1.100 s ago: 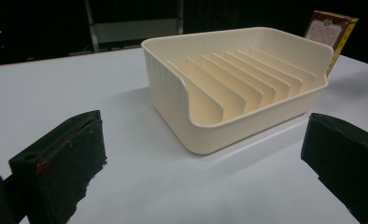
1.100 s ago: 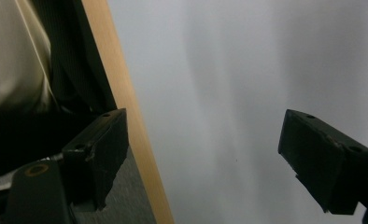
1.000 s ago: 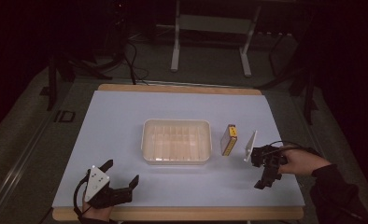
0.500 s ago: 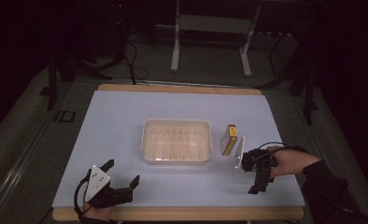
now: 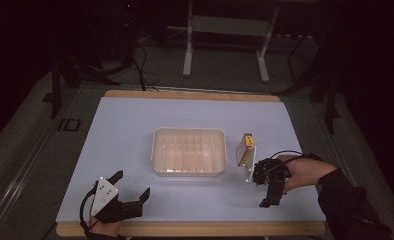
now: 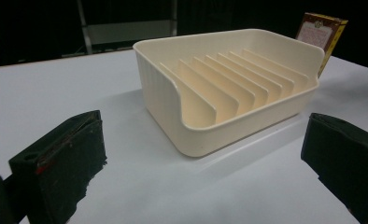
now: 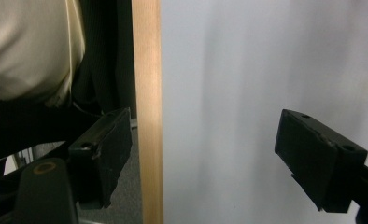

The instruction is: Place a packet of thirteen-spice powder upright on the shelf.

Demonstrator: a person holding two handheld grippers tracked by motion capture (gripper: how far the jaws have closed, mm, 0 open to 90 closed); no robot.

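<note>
A cream ribbed tray (image 5: 188,151) (image 6: 229,88) sits in the middle of the table. Just right of it a small yellow and brown box (image 5: 245,149) (image 6: 322,35) stands on edge. My right gripper (image 5: 267,192) (image 7: 205,154) is low over the table near the box, with its jaws turned toward the table's near edge. Those jaws have just been closing, stand apart, and have nothing between them. My left gripper (image 5: 131,184) (image 6: 205,186) rests at the front left, open and empty, facing the tray.
The pale table top ends in a wooden front edge (image 5: 185,229) (image 7: 147,93). Past that edge the right gripper view catches a person's cream shirt (image 7: 32,46). A metal stand (image 5: 225,45) and cables lie on the dark floor behind the table.
My right gripper has moved left across the table, closer to the box and the tray. The left gripper has stayed where it was.
</note>
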